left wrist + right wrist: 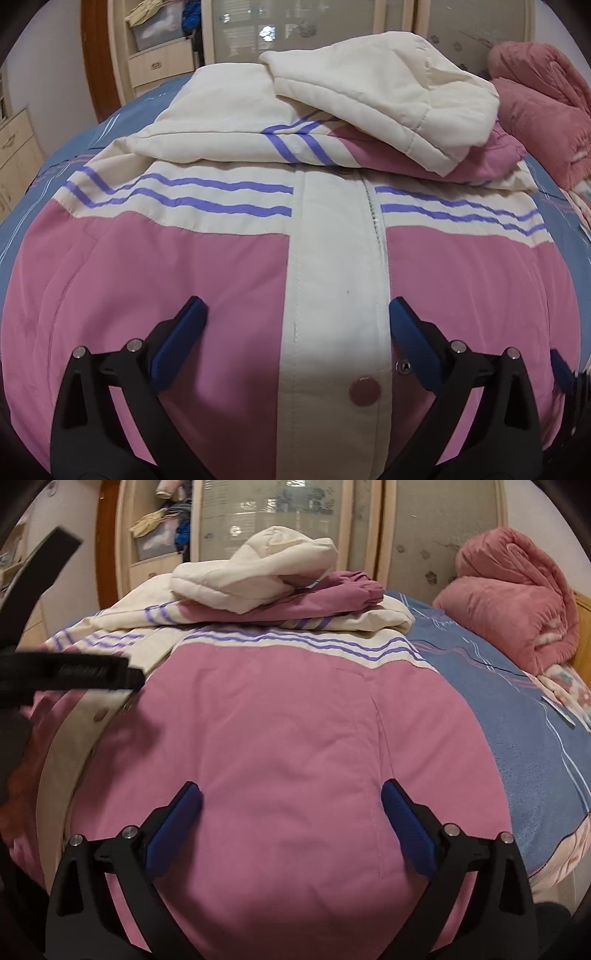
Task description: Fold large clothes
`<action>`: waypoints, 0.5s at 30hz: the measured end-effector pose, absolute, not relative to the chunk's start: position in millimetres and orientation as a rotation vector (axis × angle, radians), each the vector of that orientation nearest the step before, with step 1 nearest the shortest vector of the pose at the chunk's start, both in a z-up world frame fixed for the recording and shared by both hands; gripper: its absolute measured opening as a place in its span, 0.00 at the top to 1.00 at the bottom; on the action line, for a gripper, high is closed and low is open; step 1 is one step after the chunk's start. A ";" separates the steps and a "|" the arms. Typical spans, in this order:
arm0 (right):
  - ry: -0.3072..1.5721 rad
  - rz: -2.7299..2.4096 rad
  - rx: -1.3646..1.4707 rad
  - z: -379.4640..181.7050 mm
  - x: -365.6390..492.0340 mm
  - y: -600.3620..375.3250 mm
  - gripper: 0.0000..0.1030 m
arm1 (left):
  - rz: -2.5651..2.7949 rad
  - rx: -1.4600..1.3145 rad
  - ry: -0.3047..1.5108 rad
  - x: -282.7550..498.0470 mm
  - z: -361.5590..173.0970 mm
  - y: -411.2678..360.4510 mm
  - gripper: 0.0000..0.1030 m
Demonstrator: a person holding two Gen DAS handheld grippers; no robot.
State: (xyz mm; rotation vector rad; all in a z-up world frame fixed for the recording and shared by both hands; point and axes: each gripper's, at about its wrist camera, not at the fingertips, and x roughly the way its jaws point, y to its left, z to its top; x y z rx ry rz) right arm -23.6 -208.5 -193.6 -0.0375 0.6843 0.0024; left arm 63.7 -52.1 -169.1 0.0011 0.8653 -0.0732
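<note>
A large pink and cream jacket (pixel 184 288) with purple stripes lies front up on the bed, its sleeves and cream hood (pixel 388 103) folded over the chest. My left gripper (pixel 297 314) is open and empty, just above the lower front, straddling the cream placket (pixel 332 295) with its snap button. My right gripper (pixel 291 797) is open and empty over the jacket's pink right panel (pixel 295 720). The folded hood (pixel 258 572) and a pink sleeve cuff (pixel 354 587) lie at the far end. The left gripper's black body (pixel 66 672) shows blurred at the left.
A blue bedcover (pixel 498 709) extends right of the jacket. A rolled pink blanket (pixel 517 605) sits at the far right. A cream wardrobe (pixel 332 29) with frosted doors and open shelves stands behind the bed, and a drawer unit (pixel 18 147) stands at the left.
</note>
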 end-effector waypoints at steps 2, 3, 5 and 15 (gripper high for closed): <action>0.673 -0.007 0.004 -188.9 -27.6 -214.7 0.04 | -0.059 -0.013 0.863 62.3 -167.3 -53.4 0.03; 0.651 -0.027 0.036 -183.0 -31.2 -218.7 0.04 | -0.053 -0.024 0.859 62.0 -165.3 -54.5 0.03; 0.554 -0.062 0.069 -167.9 -39.0 -225.7 0.04 | -0.054 -0.067 0.836 58.2 -159.7 -51.7 0.03; 0.645 -0.194 -0.010 -184.4 -14.6 -227.5 0.01 | 0.023 -0.066 0.783 41.7 -146.4 -30.8 0.03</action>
